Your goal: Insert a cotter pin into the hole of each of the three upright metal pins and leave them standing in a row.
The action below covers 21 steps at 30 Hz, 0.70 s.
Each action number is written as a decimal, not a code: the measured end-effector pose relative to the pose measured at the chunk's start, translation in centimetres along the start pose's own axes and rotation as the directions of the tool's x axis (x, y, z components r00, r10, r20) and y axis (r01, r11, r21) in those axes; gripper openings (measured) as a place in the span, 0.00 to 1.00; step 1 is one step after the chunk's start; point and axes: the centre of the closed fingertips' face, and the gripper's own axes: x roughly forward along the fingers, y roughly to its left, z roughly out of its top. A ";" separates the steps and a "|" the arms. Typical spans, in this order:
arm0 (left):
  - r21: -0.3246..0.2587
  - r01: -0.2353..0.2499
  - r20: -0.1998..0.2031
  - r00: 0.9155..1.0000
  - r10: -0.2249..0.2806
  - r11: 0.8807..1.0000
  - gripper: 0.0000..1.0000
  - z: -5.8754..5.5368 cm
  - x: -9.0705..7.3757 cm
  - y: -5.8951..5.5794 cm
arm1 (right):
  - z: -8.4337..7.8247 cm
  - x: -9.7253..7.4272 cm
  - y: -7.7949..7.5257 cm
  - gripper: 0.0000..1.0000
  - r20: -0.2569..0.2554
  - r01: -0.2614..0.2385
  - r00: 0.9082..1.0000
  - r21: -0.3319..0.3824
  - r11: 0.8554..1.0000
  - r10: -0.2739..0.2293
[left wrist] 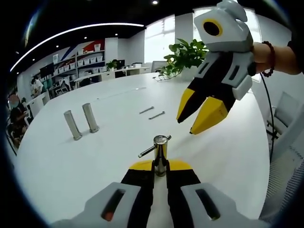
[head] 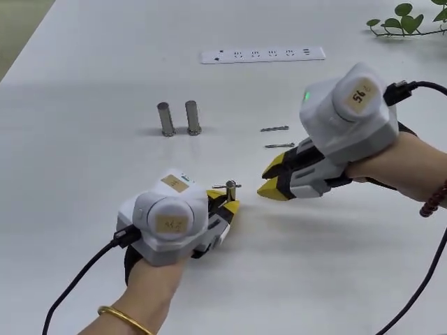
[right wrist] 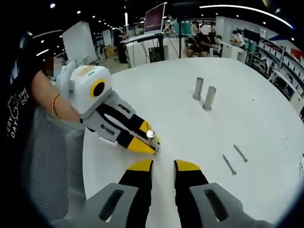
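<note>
My left gripper (head: 225, 202) (left wrist: 160, 167) is shut on an upright metal pin (head: 230, 190) (left wrist: 160, 151) that stands on the white table. A cotter pin (head: 222, 186) (left wrist: 151, 148) sticks sideways through the hole near the pin's top. Just to its right, my right gripper (head: 269, 180) (right wrist: 163, 167) is open and holds nothing; its yellow tips point at the held pin (right wrist: 151, 135). Two more metal pins (head: 165, 118) (head: 193, 117) stand side by side farther back. Two loose cotter pins (head: 274, 128) (head: 279, 145) lie flat to their right.
A white power strip (head: 263, 54) lies at the far side of the table (head: 84, 174). Green plant leaves (head: 405, 21) reach in at the far right corner. Black cables (head: 77, 286) trail from both grippers toward me.
</note>
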 end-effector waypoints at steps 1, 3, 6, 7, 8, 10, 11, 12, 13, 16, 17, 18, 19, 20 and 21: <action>0.004 -0.002 0.000 1.000 0.002 1.000 0.06 0.0 -0.1 0.2 | 0.0 0.0 -0.1 0.13 0.003 0.002 1.000 0.004 1.000 -0.003; 0.000 -0.004 0.006 1.000 0.004 1.000 0.06 0.2 -0.2 0.6 | 0.1 0.0 -0.1 0.14 0.004 0.005 1.000 0.007 1.000 -0.005; -0.008 -0.004 0.018 1.000 0.004 1.000 0.06 0.6 -0.4 1.2 | 0.1 0.0 -0.2 0.14 0.005 0.007 1.000 0.013 1.000 -0.007; -0.003 -0.008 0.015 1.000 0.008 1.000 0.06 0.6 -0.4 1.4 | 0.2 0.0 -0.2 0.14 0.007 0.007 1.000 0.017 1.000 -0.007; 0.004 -0.011 0.011 1.000 0.011 1.000 0.06 0.6 -0.5 1.7 | 0.2 0.0 -0.2 0.14 0.010 0.009 1.000 0.023 1.000 -0.009; 0.004 -0.019 0.010 1.000 0.019 1.000 0.06 0.6 -0.5 2.3 | 0.4 0.1 -0.3 0.14 0.014 0.010 1.000 0.028 1.000 -0.011; 0.004 -0.021 0.008 1.000 0.021 1.000 0.06 0.6 -0.5 2.6 | 0.4 0.1 -0.3 0.15 0.015 0.011 1.000 0.029 1.000 -0.011; 0.012 -0.029 0.006 1.000 0.029 1.000 0.06 0.6 -0.6 3.1 | 0.5 0.1 -0.3 0.15 0.017 0.011 1.000 0.031 0.999 -0.011; 0.019 -0.032 0.001 0.999 0.032 0.999 0.06 0.5 -0.7 3.4 | 0.5 0.1 -0.3 0.15 0.018 0.010 1.000 0.032 0.999 -0.011; 0.025 -0.038 -0.001 0.999 0.038 0.999 0.06 0.5 -0.8 4.4 | 0.5 0.2 -0.4 0.15 0.020 0.011 1.000 0.037 0.999 -0.011; 0.026 -0.039 0.000 0.999 0.039 0.999 0.06 0.6 -0.8 4.7 | 0.5 0.2 -0.5 0.15 0.022 0.011 1.000 0.040 0.999 -0.012; 0.027 -0.040 0.001 0.999 0.040 0.999 0.06 0.6 -0.9 5.0 | 0.6 0.2 -0.5 0.16 0.027 0.010 1.000 0.044 0.999 -0.011; 0.029 -0.043 0.002 0.999 0.043 0.999 0.06 0.6 -0.9 5.3 | 0.6 0.2 -0.5 0.16 0.032 0.008 0.999 0.049 0.999 -0.010; 0.032 -0.041 0.001 0.999 0.041 0.999 0.06 0.7 -0.9 5.6 | 0.6 0.3 -0.6 0.16 0.034 0.008 0.999 0.052 0.999 -0.010; 0.035 -0.040 0.000 0.999 0.040 0.999 0.06 0.6 -0.9 5.8 | 0.5 0.3 -0.6 0.16 0.035 0.009 0.999 0.054 0.998 -0.011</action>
